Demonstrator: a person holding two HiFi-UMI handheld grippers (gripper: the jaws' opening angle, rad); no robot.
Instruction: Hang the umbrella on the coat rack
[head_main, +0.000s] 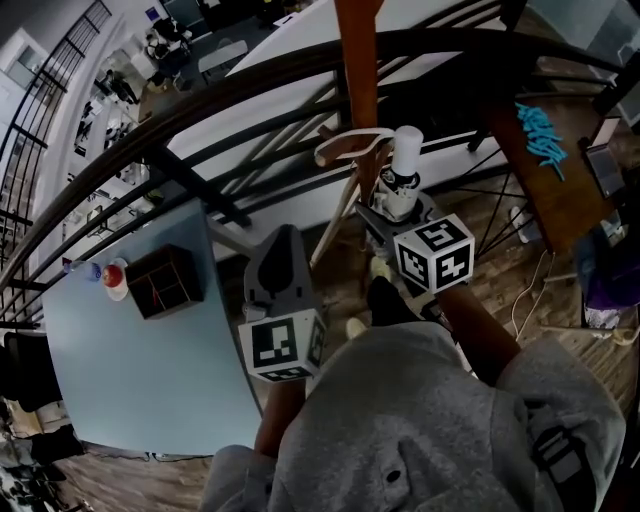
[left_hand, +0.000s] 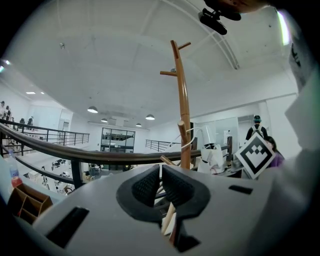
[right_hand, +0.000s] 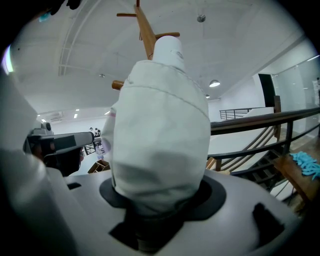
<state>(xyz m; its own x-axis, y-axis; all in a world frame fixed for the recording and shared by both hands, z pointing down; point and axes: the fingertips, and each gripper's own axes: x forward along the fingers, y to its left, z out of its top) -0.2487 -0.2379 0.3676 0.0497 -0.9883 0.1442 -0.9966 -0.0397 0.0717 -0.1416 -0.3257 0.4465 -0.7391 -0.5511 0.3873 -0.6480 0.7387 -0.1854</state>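
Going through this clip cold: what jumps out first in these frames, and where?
The white folded umbrella fills the right gripper view, clamped in the right gripper. Just beyond it rises the curved brown wooden coat rack, in front of a dark railing. The left gripper, shut and empty, sits left of centre in the head view.

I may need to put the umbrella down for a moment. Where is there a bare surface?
The pale blue table is bare from the brown box down to its near edge. It is crowded round the coat rack, where the railing and the umbrella sit close together.
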